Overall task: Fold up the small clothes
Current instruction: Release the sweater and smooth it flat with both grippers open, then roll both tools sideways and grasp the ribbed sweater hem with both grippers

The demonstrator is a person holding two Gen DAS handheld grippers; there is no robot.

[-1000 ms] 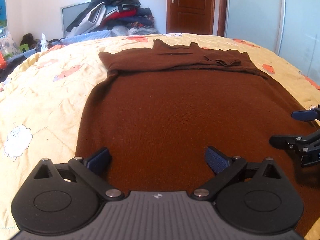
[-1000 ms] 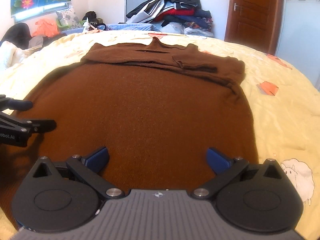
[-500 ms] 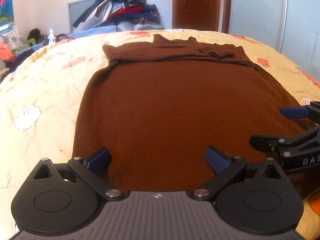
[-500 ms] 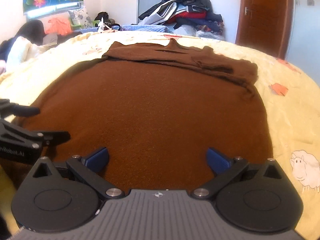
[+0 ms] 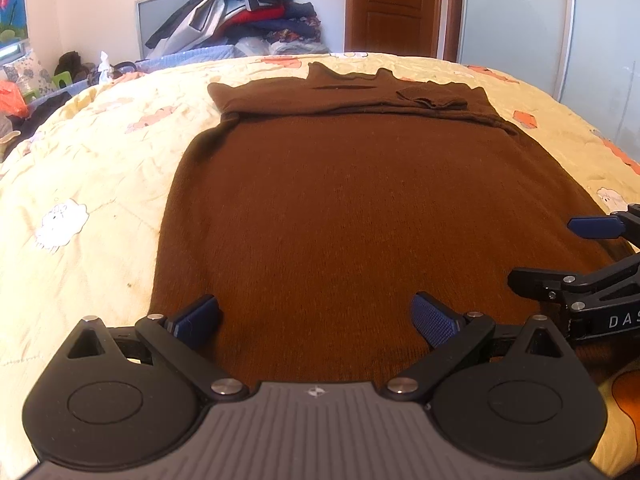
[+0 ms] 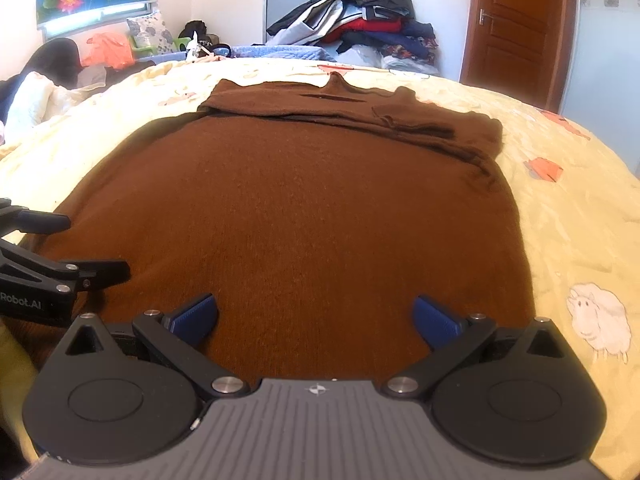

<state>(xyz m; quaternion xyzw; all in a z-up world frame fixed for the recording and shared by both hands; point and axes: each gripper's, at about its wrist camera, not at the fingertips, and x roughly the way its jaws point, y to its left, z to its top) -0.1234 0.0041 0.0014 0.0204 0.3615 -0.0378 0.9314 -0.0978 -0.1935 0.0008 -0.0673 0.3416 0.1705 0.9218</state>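
You held both tools at the near hem of the brown sweater (image 5: pixel 360 220), which lay flat on the yellow bedspread (image 5: pixel 92 184) with its sleeves folded across the chest near the collar. The left gripper (image 5: pixel 316 320) had its fingers spread wide and gripped nothing; the blue pads (image 5: pixel 196 320) sat just above the knit near the hem. The right gripper (image 6: pixel 316 318) was in the same condition, fingers wide and empty, over the hem on its own side. Whether any pad touched the cloth could not be determined from either wrist view. The chief risk noted was an uneven grasp: if one tool caught the hem and the other closed on air, or on the top layer only, the fold would likely come up skewed and the back panel would be left behind. A second risk was pinching the bedspread along with the knit, since it lay directly beneath the hem and showed creases; lifting it would probably drag the whole garment. A third concerned the folded sleeves (image 6: pixel 412 124): a quick or high carry of the hem toward the collar could shift them out of place. The two tools stood near one another at the hem, so collision on closing was a lesser concern.
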